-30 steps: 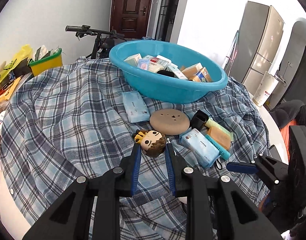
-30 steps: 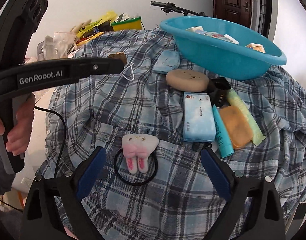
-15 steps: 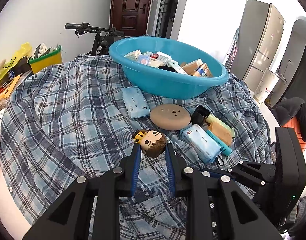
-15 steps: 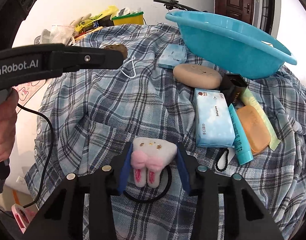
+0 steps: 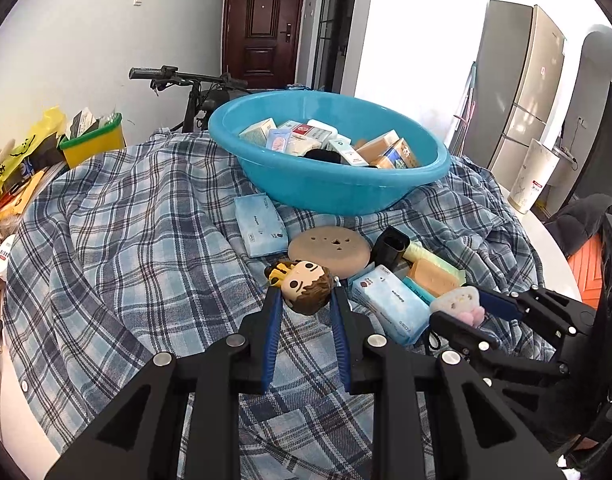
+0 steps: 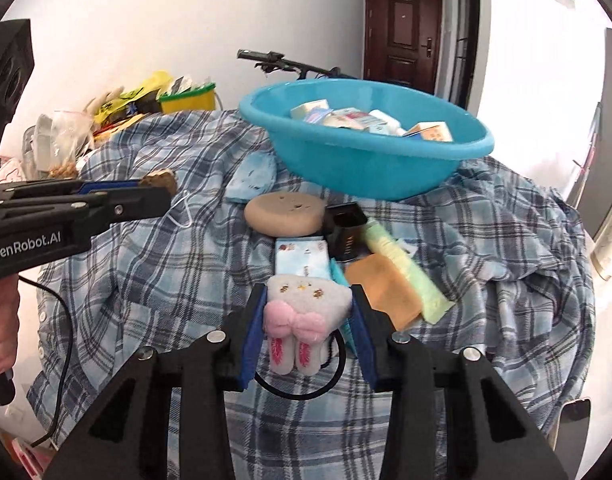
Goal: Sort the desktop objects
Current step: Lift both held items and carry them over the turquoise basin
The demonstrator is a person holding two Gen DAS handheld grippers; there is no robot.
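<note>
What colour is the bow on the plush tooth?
Pink, on the grey-white plush tooth; clearest in the right wrist view.

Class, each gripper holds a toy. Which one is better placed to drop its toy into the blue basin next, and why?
Either could, but probably left: the left gripper grips the brown-haired doll head facing the blue plastic basin; the right gripper, holding the grey plush tooth, sits farther back.

Ahead of me a dark brown door [image 5: 261, 38] stands shut in the far wall, with a bicycle handlebar [image 5: 161, 74] poking out before it. To my right rises a grey fridge [image 5: 518, 84]. A yellow bin [image 5: 93, 146] and a yellow bag [image 5: 21, 148] crowd the left edge.
</note>
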